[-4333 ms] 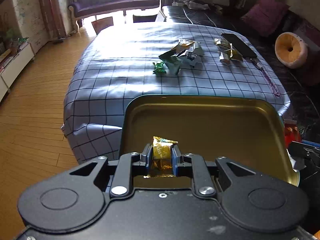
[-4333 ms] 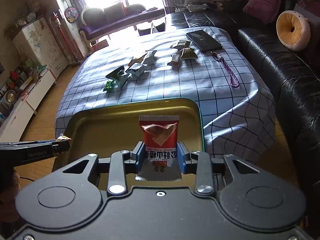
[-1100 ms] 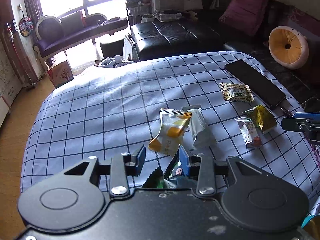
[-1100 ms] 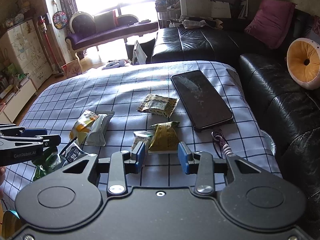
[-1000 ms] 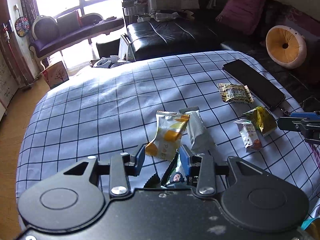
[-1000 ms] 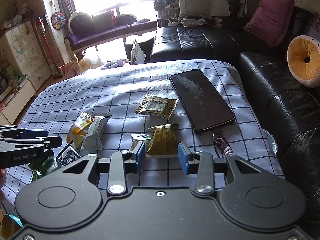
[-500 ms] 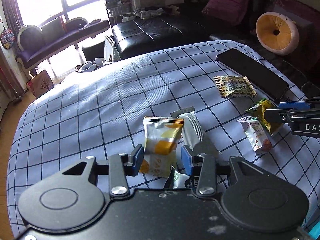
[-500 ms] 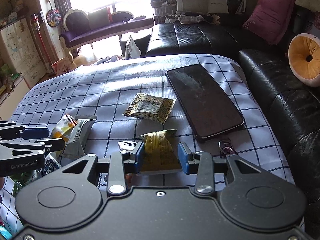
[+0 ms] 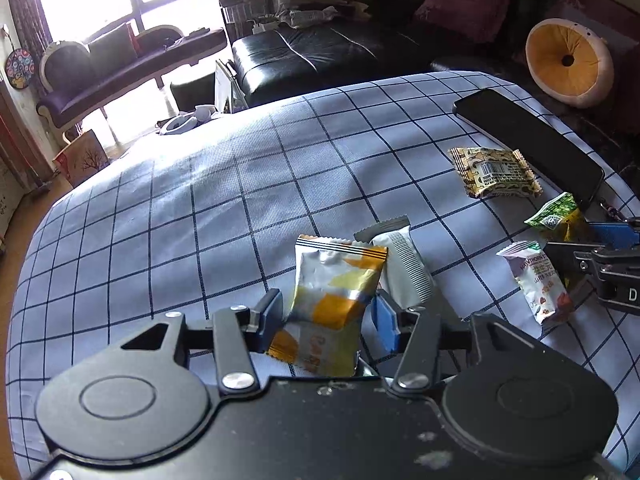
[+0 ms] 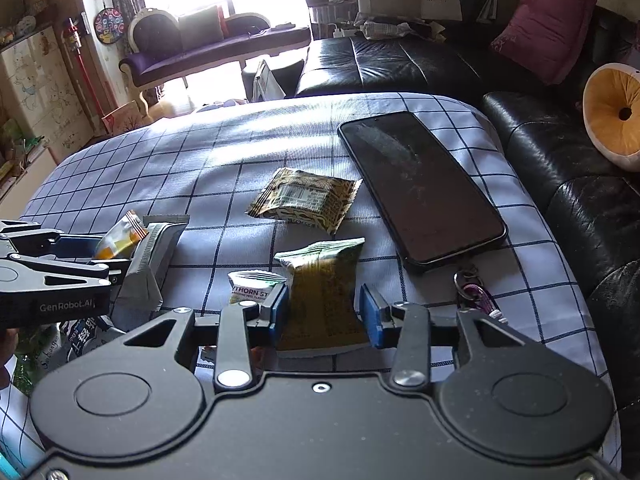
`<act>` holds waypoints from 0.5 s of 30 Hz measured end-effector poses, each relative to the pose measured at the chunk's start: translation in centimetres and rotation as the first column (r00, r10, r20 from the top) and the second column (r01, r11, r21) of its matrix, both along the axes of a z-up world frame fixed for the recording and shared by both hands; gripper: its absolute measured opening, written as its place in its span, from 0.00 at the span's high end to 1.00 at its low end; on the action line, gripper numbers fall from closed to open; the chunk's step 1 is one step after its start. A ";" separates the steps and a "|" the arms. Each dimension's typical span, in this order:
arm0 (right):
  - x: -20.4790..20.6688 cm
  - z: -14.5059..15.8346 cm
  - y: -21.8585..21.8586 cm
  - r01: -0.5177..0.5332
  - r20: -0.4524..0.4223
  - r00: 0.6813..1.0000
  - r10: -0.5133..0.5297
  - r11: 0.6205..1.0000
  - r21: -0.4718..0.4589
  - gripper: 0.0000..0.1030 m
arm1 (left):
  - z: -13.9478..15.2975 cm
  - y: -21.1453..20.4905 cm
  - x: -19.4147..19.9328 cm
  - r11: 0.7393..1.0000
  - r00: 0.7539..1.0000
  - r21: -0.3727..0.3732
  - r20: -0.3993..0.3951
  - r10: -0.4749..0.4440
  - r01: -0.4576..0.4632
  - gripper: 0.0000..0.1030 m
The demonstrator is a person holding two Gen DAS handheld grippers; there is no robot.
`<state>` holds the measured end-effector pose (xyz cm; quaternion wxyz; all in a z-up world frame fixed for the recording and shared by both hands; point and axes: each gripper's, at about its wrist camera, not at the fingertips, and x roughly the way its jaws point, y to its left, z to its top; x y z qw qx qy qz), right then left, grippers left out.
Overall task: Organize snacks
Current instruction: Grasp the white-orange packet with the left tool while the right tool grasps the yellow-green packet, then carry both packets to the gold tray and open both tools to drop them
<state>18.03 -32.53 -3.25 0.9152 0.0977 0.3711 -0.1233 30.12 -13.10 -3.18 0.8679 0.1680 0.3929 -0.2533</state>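
- While both tools sit low over the blue checked tablecloth, the silver-and-orange foil snack packet lies between the left gripper fingers; jaws spread wide, a gap on the right side, nothing pinched.
- Touching that packet on its right is a grey ribbed foil snack bar wrapper, lying flat.
- Over on the right wrist view, the olive-yellow crinkly snack pouch sits between the right gripper pads; jaws wide too, and I can't tell if the left pad touches it.
- Just left of the pouch is a small white hawthorn snack packet, partly under the finger.
- Beyond it, a brown patterned square snack packet lies barcode-up, apart from the others.
- Next to that, a black smartphone lies face-up near the table's right edge, with a purple strap clip at its near corner.
- Black leather sofa behind the table.
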 end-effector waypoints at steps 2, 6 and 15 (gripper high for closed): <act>0.0 0.0 0.2 0.003 0.002 1.000 -0.003 1.000 -0.013 0.53 | 0.2 0.4 0.5 1.000 0.999 -0.027 -0.033 0.011 -0.012 0.55; -0.3 0.2 0.4 -0.001 -0.008 1.000 0.001 1.000 -0.024 0.56 | 0.4 0.9 1.1 0.999 0.998 -0.043 -0.046 0.031 -0.033 0.64; -2.0 0.7 0.4 0.010 -0.027 1.000 -0.011 1.000 -0.023 0.58 | 1.7 1.7 0.6 0.996 0.997 -0.050 -0.037 0.067 -0.069 0.65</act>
